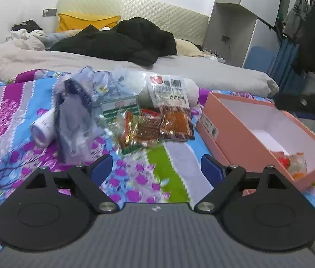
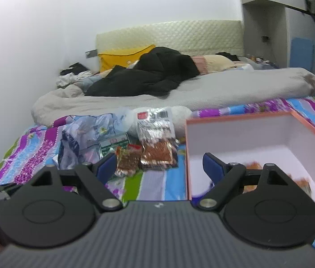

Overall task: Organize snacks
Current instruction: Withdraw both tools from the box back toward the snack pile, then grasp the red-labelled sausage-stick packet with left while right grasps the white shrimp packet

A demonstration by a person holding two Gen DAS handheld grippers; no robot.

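Observation:
Several snack packets (image 1: 148, 126) lie in a pile on the flowered blanket, among them a clear bag with a barcode label (image 1: 171, 91) and a red-orange spicy packet (image 1: 176, 124). A pink box (image 1: 235, 134) stands open to the right with a few snacks (image 1: 293, 164) in its near corner. My left gripper (image 1: 157, 167) is open and empty, hovering just short of the pile. My right gripper (image 2: 159, 167) is open and empty, its right finger over the box (image 2: 235, 134); the pile (image 2: 144, 154) lies ahead to its left.
A crumpled blue-white plastic bag (image 1: 79, 102) and a white tube (image 1: 43, 127) lie left of the pile. A grey duvet (image 1: 112, 62) with black clothes (image 1: 121, 40) covers the far bed. A wardrobe and hanging clothes (image 1: 309, 35) stand at right.

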